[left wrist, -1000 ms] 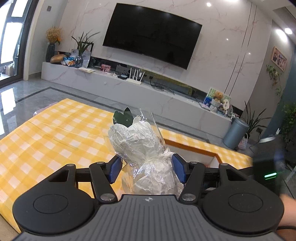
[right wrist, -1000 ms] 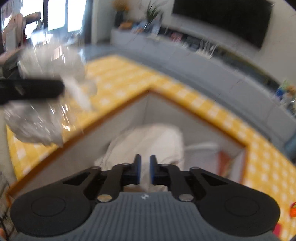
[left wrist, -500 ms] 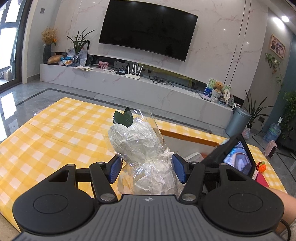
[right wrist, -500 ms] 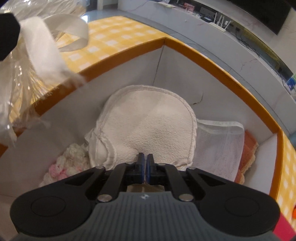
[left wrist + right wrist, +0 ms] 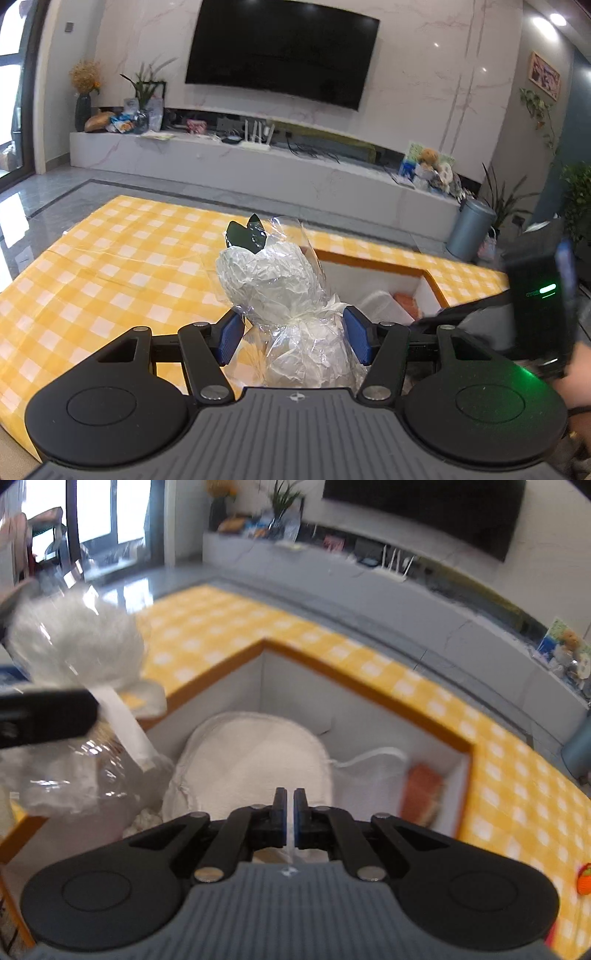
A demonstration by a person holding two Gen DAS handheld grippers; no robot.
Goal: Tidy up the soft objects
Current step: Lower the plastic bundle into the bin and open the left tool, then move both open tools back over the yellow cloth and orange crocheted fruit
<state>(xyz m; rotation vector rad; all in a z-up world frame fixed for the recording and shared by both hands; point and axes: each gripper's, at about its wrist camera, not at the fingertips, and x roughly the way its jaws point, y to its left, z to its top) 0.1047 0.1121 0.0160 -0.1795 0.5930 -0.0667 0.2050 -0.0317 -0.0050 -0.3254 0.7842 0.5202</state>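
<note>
My left gripper is shut on a cellophane-wrapped white bundle tied with a ribbon, with a dark green tip on top. It holds the bundle above the table's near side, beside the white box. The bundle also shows at the left of the right wrist view. My right gripper is nearly closed and empty, above the box interior. In the box lie a white padded cloth, a white mesh bag and an orange cloth.
The box has an orange rim and sits in a table covered by a yellow checked cloth. A small orange object lies at the table's right. A TV wall and a low cabinet stand behind.
My right gripper has risen and pulled back from the white padded cloth in the box, and its jaws have parted slightly. My left gripper still holds the bundle in about the same place.
</note>
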